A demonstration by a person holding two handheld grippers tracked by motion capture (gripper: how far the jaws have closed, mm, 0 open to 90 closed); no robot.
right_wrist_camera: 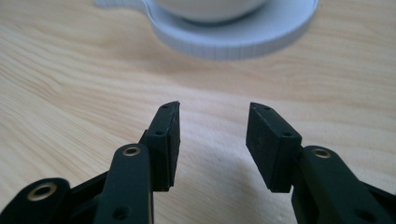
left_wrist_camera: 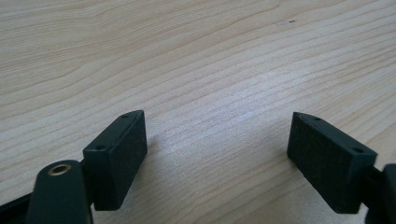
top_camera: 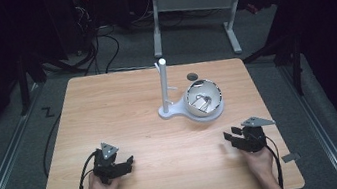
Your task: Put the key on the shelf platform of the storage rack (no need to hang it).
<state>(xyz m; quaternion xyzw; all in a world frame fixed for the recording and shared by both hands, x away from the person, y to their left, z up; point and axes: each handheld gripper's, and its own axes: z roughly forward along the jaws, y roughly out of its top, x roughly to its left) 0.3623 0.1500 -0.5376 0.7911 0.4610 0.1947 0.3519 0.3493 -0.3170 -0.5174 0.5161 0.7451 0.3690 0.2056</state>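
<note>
Risk lies ahead of right hand-held gripper point(top_camera: 232, 138): jaws apart, empty, low over surface point(top_camera: 123, 106), pointing at white bowl point(top_camera: 203, 99) on its stand base point(right_wrist_camera: 233, 35). Careless reach could shove stand. Left hand-held gripper point(top_camera: 125, 162): jaws wide, empty.

bowl point(top_camera: 202, 99): white, tipped toward me, metal bits inside, on my white stand point(top_camera: 171, 110)
stand: round base, upright post, far-center of table, well apart

The pale wooden table point(top_camera: 124, 116) looks smooth and matt, its grain fine. The white plastic stand point(top_camera: 178, 108) looks matt; the black gripper pads point(left_wrist_camera: 119, 158) look finely rough.
</note>
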